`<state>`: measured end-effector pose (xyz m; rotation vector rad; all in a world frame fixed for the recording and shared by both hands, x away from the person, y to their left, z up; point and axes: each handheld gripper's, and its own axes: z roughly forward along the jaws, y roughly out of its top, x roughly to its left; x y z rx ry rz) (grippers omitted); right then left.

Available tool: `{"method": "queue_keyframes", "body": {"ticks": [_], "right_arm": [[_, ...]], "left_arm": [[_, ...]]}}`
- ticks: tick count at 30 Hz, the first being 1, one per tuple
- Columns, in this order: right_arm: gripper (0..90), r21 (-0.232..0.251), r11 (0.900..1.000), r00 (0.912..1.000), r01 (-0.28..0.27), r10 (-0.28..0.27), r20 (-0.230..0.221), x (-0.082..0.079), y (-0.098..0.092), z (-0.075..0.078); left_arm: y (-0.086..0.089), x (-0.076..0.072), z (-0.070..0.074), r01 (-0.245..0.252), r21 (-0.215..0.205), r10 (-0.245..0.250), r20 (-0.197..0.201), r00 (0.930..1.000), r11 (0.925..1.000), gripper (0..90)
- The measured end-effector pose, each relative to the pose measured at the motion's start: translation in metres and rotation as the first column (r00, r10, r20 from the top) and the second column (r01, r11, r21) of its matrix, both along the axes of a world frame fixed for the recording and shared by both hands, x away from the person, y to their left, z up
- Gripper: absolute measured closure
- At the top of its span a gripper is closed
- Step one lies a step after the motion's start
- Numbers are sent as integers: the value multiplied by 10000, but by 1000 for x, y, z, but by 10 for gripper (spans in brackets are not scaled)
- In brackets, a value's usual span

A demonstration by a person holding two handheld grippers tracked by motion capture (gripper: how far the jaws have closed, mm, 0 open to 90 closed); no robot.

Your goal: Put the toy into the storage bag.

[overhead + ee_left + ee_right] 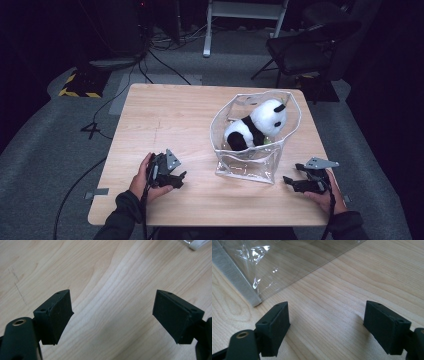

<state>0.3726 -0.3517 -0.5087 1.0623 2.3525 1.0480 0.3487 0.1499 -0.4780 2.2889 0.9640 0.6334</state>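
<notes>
Nearest the person, at the front edge of the wooden counter (165, 115), two hands each hold a hand-held gripper. The left hand-held gripper (177, 178) rests low over the counter at the near left, its jaws standing wide apart with nothing but bare wood grain between them, as the left gripper view (112, 315) shows. The right hand-held gripper (289, 181) lies at the near right, pointing inward; its jaws are also spread wide and hold nothing, with bare counter between them in the right gripper view (325, 325).

Just beyond and between the two grippers stands a clear plastic bag (245, 167), upright with its mouth open, right of the counter's middle. Its near bottom corner and white seam show just ahead of the right gripper's jaws (242, 282), close but apart from them. Inside the bag sits a black-and-white panda plush toy (257, 125), leaning toward the bag's far right side.

Farther off, on the grey floor past the counter, stands a dark chair (305, 47).
</notes>
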Motion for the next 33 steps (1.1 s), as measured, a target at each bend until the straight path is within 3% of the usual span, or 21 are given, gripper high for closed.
{"method": "queue_keyframes", "body": {"ticks": [4, 13, 15, 19, 20, 22, 23, 24, 26, 28, 33], "right_arm": [[206, -1, 10000, 10000, 0, 0, -2, 0, 0, 0], [206, 1, 10000, 10000, 2, -2, -3, 0, 0, 0], [206, 3, 10000, 10000, 4, -4, -3, 0, 0, 0], [206, -17, 10000, 10000, -10, 10, 2, 0, 0, 0], [206, -18, 10000, 10000, -11, 11, 4, 0, 0, 0], [206, -16, 10000, 10000, -10, 10, 3, 0, 0, 0], [206, -16, 10000, 10000, -10, 10, 3, 0, 0, 0], [206, -18, 10000, 10000, -10, 10, 6, 0, 0, 0], [206, -20, 10000, 10000, -12, 12, 6, 0, 0, 0], [206, -16, 10000, 10000, -10, 10, 5, 0, 0, 0], [206, -21, 10000, 10000, -12, 12, 6, 0, 0, 0]], "left_arm": [[10, -10, -9, -357, -319, 356, -49, 9994, 9989, 162], [21, -21, -24, -839, -220, 829, -460, 9955, 9962, 159], [26, -23, -25, -944, -409, 922, -531, 9943, 9947, 159], [39, -31, -30, -1359, -1061, 1296, -640, 9895, 9850, 156], [47, -34, -33, -1635, -1444, 1546, -712, 9854, 9759, 151], [56, -37, -34, -1877, -1830, 1706, -1053, 9797, 9650, 151], [56, -37, -34, -1877, -1830, 1706, -1053, 9797, 9650, 151], [60, -38, -34, -1984, -1957, 1768, -1222, 9766, 9604, 151], [69, -41, -35, -2088, -1984, 1867, -1247, 9745, 9576, 151], [75, -43, -35, -2036, -1953, 1820, -1229, 9756, 9594, 150], [79, -44, -35, -2166, -1958, 1949, -1243, 9729, 9564, 145]]}}
